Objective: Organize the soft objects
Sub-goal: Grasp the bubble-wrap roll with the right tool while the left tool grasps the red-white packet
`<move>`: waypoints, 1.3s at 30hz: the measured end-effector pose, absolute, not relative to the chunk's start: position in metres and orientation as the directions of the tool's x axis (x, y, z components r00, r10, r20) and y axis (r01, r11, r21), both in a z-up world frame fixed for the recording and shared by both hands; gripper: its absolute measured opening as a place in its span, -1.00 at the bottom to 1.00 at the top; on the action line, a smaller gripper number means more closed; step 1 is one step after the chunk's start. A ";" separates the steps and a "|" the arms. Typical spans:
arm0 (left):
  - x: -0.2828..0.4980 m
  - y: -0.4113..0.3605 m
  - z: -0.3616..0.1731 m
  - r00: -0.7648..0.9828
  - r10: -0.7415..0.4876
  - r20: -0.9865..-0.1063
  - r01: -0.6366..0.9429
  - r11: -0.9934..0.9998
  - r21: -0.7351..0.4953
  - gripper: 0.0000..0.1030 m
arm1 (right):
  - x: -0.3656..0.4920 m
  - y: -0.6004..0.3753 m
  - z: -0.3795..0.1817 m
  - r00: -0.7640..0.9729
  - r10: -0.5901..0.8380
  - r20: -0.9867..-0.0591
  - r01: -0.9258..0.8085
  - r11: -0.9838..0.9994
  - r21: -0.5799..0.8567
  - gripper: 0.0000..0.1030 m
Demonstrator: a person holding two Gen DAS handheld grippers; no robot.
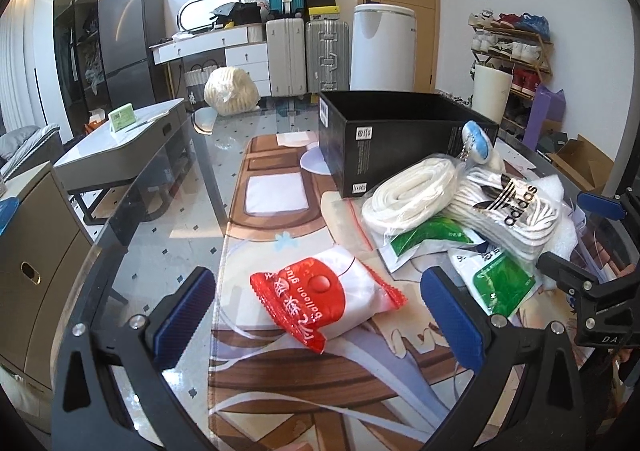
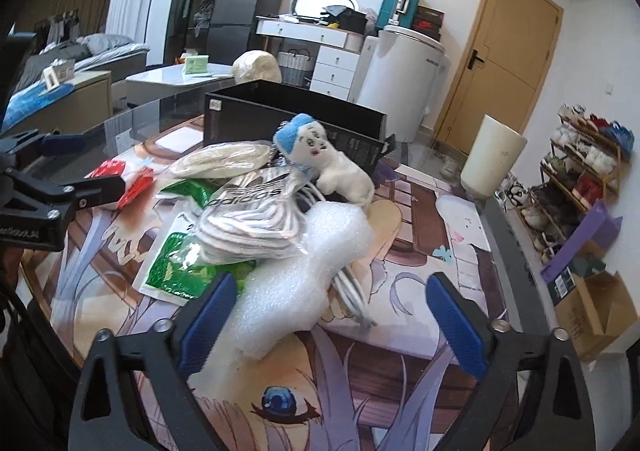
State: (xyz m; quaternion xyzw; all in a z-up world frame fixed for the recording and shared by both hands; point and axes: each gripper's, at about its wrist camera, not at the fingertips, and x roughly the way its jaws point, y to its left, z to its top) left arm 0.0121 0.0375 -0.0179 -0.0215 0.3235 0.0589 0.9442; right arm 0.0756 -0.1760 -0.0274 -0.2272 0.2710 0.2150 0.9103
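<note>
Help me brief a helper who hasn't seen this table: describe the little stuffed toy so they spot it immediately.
Find the open black box at the back of the printed mat. Leaning against the box's front wall, at the far end of the pile of bagged goods, is the plush toy. It is the only unbagged item with a face: white body, blue cap, small metal chain.

The clear bag of white socks [image 1: 508, 207] carries the black word "adidas" with the trefoil logo — it reads in both views. The red and white packet [image 1: 326, 303] on the worktop says "balloon glue" beside large Chinese characters that I cannot read. The labels on the black box [image 1: 384, 139] are too small to read.
</note>
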 end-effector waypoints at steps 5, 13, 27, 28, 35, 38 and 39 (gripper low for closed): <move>0.015 0.042 -0.021 0.759 0.081 -0.646 -0.130 0.991 -0.029 1.00 | 0.074 -0.172 -0.032 0.749 0.270 -0.605 -0.533 0.787 -0.310 0.46; 0.025 0.050 -0.029 0.717 0.016 -0.697 -0.121 0.987 -0.102 0.55 | 0.073 -0.180 -0.028 0.723 0.323 -0.611 -0.561 0.790 -0.245 0.16; 0.019 0.049 -0.028 0.748 -0.027 -0.663 -0.080 0.988 -0.131 -0.06 | 0.080 -0.196 -0.026 0.663 0.407 -0.629 -0.591 0.800 -0.105 -0.24; 0.018 0.050 -0.028 0.751 -0.030 -0.660 -0.079 0.988 -0.135 -0.06 | 0.079 -0.196 -0.026 0.665 0.411 -0.624 -0.591 0.800 -0.102 -0.30; 0.015 0.050 -0.025 0.764 -0.026 -0.644 -0.079 0.988 -0.134 -0.08 | 0.081 -0.204 -0.021 0.653 0.442 -0.615 -0.593 0.804 -0.051 -0.37; 0.013 0.052 -0.022 0.773 -0.020 -0.634 -0.085 0.987 -0.134 -0.08 | 0.083 -0.206 -0.022 0.653 0.442 -0.615 -0.593 0.803 -0.052 -0.37; 0.011 0.053 -0.021 0.777 -0.017 -0.629 -0.088 0.987 -0.135 -0.08 | 0.083 -0.205 -0.022 0.652 0.442 -0.616 -0.594 0.802 -0.054 -0.37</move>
